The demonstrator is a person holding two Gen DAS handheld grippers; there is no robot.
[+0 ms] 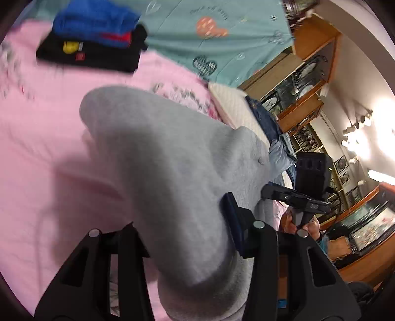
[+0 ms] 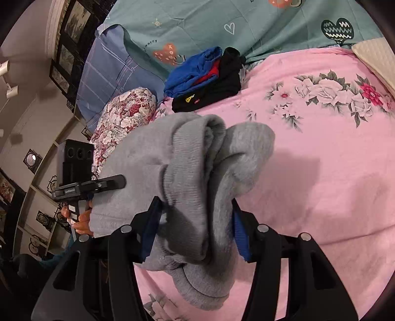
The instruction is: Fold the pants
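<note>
- Pink floral bedding is serving as the folding surface, with a teal quilt lying behind it and display shelves lining the room's wall beyond.
- Grey sweatpants are hanging bunched in the air above the pink cover, held up between the two tools and not yet laid flat.
- Right gripper is pinching a thick gather of ribbed waistband or cuff between its blue pads; several layers seem to be caught there, so a cleaner, single-edge hold would probably serve better.
- Left gripper is clamping the grey cloth too, though fabric is draping over one finger, so only the blue pad on the other is showing.
- Each tool is appearing in the other's view, held by a hand just beside the garment.
- Doing this step well likely means drawing the two grips apart until the cloth is hanging taut, then lowering it onto open pink bedding so the legs are lying straight.
- A stack of folded clothes, blue over black, is sitting near the quilt edge; setting the sweatpants down well apart from it should be avoiding a tangle.
- Motion blur is softening the left view, so finer creases there cannot be told.
</note>
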